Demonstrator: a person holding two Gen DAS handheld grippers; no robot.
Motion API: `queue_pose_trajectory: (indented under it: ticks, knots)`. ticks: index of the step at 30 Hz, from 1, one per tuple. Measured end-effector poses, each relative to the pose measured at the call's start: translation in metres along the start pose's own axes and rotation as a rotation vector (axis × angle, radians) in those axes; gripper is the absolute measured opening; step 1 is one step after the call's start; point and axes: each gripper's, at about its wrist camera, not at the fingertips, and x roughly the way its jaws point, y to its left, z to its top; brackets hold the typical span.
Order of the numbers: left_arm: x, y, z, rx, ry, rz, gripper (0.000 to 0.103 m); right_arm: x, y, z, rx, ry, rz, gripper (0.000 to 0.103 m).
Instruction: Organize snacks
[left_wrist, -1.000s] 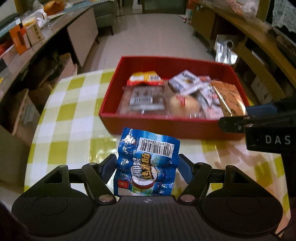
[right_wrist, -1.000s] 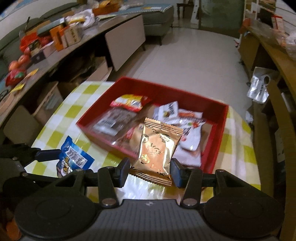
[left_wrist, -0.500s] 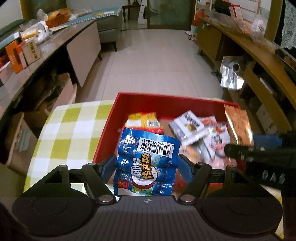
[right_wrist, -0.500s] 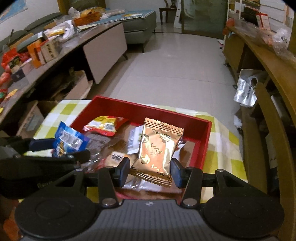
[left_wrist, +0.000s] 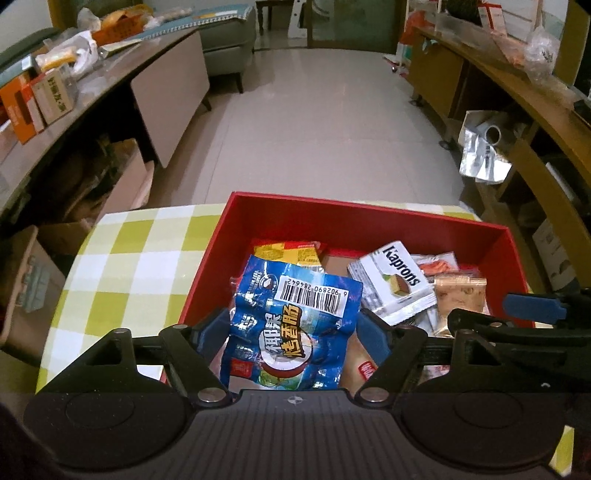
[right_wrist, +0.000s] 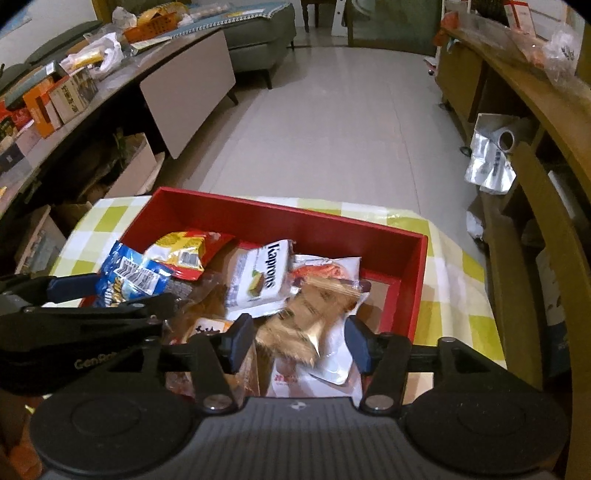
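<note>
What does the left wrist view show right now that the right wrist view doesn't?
Only the left wrist view: the left hand-held gripper clamping the crinkled blue snack packet face-on, barcode up. Only the right wrist view: the right hand-held gripper open, with the blurred golden foil packet loose between its fingers, apparently dropping. Both: the red rectangular box on the green-checked tablecloth and the white Kaprons packet inside it.

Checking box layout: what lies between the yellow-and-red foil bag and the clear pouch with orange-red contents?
The white Kaprons-printed packet, shown in both wrist views.
</note>
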Motion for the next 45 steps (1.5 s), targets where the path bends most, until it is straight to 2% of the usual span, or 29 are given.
queue_pose_trajectory:
  ticks: [8,16,26,33,45]
  knots:
    - [-0.013,0.004,-0.002,0.003,-0.021,0.029,0.09,-0.013,-0.001,-0.007,0.008,-0.019,-0.031,0.07]
    - [-0.025,0.008,-0.022,0.004,-0.011,0.062,0.091,-0.04,0.007,-0.022,0.014,-0.041,-0.02,0.07]
    - [-0.057,0.01,-0.045,0.0,-0.038,0.035,0.095,-0.071,0.024,-0.047,0.01,-0.067,0.001,0.071]
    - [-0.076,0.012,-0.061,0.005,-0.059,0.044,0.099,-0.089,0.03,-0.065,0.009,-0.076,-0.009,0.071]
    - [-0.097,0.016,-0.088,0.017,-0.064,0.055,0.1,-0.107,0.039,-0.093,0.005,-0.074,-0.004,0.071]
